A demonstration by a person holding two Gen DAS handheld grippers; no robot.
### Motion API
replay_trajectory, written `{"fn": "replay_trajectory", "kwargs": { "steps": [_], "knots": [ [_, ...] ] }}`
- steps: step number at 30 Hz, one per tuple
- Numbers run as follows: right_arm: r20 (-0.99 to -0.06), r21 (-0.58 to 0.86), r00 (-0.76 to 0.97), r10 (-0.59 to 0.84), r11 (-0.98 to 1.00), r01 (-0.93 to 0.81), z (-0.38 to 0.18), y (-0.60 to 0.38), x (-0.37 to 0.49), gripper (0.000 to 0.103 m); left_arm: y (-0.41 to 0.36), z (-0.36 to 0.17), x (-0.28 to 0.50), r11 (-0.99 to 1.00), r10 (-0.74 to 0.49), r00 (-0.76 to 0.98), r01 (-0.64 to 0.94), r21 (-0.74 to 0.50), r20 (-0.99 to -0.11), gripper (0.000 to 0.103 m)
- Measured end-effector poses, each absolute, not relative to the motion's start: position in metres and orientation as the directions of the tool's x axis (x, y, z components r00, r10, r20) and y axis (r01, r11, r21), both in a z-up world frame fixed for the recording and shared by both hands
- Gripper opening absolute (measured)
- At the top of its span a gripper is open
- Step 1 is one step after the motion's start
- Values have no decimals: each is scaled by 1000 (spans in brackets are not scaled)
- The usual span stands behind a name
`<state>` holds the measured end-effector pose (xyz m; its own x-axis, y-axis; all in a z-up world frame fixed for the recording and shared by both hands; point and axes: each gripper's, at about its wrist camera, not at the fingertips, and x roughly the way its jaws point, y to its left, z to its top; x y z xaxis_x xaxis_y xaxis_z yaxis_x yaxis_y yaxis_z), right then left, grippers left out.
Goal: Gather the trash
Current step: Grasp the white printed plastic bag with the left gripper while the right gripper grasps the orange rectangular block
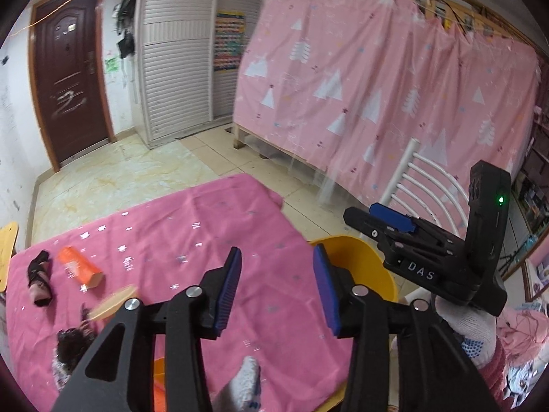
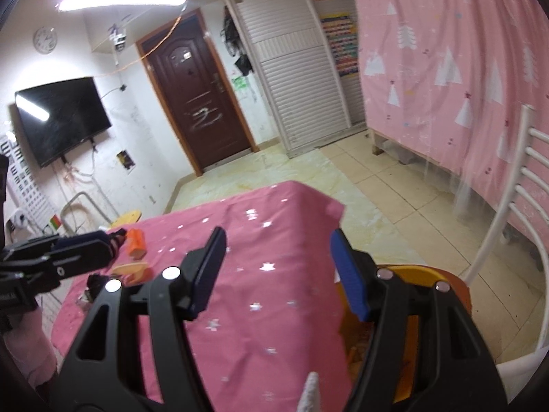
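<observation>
Where tiled floor (image 2: 394,185) meets door (image 2: 202,110), pink tablecloth (image 1: 192,240) holds trash.

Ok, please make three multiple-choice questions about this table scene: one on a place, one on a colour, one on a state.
1. Where is the orange cylindrical paper tube?
A. lying on the pink star-print tablecloth
B. on the floor
C. inside the yellow round plastic bin

2. What colour are the left gripper pads?
A. red
B. blue
C. white

3. What state is the right gripper in?
A. shut on a tube
B. shut on nothing
C. open

Answers: 1 A, it rests on the cloth near the far edge; 2 B, both pads show blue; 3 C, its fingers stand apart with nothing between.
</observation>
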<state>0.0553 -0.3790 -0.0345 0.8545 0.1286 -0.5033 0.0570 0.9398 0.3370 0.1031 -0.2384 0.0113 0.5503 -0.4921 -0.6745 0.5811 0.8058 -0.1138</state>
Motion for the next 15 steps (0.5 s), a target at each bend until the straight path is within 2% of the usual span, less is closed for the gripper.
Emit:
{"fn": "replay_trajectory", "kwargs": {
  "steps": [9,15],
  "knots": [
    [-524,302,825,212,952,-53,-28,-321,73,61,-167,18,109,863,-436,619,494,-107,-653,47],
    [-543,280,800,254,953,-112,-27,-287,83,61,-116,15,115,892,-399,642,438,-114,-655,49]
  ]
}}
